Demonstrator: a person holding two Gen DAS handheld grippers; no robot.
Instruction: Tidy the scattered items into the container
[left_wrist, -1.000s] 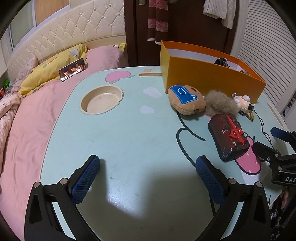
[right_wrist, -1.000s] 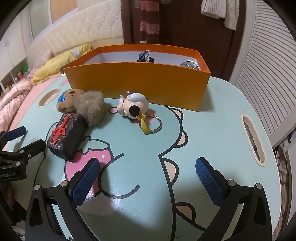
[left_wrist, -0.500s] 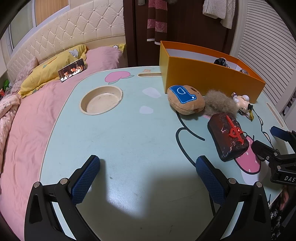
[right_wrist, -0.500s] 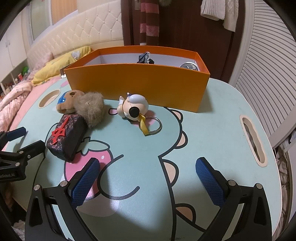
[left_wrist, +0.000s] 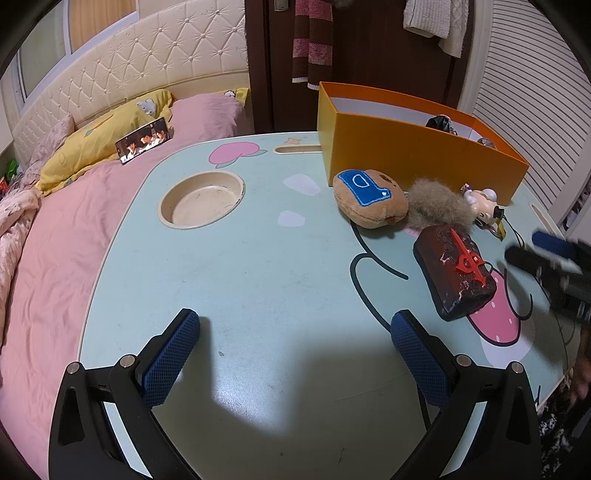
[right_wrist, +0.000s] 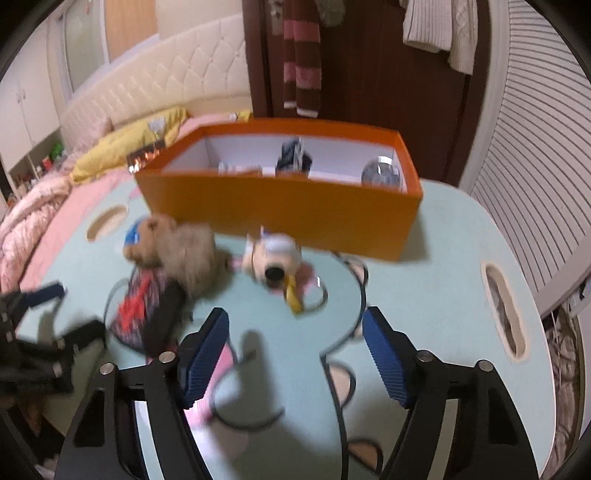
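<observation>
The right gripper (right_wrist: 295, 350) has black rigid arms and blue ribbed pads; its jaws are closing, about half apart, with only bare tabletop between them. The left gripper (left_wrist: 295, 347) has blue mesh-textured pads, stands wide open and holds nothing.

Both hover over a pale mint table (left_wrist: 258, 266) with a smooth printed cartoon surface and a round beige recessed cup well (left_wrist: 201, 201) far left.

Scattered items lie in a cluster in front of the box's near wall. A dark rectangular pouch (left_wrist: 453, 275) with a raised red emblem lies nearest. Beyond it sits a fluffy grey-brown pompom (left_wrist: 436, 208), touching a tan plush head (left_wrist: 369, 201) with a blue patch bearing a white "D". To the right lies a small glossy cream figure keychain (right_wrist: 273, 254) with a yellow strap and metal ring.

The container, an orange rectangular cardboard box (right_wrist: 288, 206) with a white interior, stands on the far side of the table and holds several small items, too blurred to identify.
</observation>
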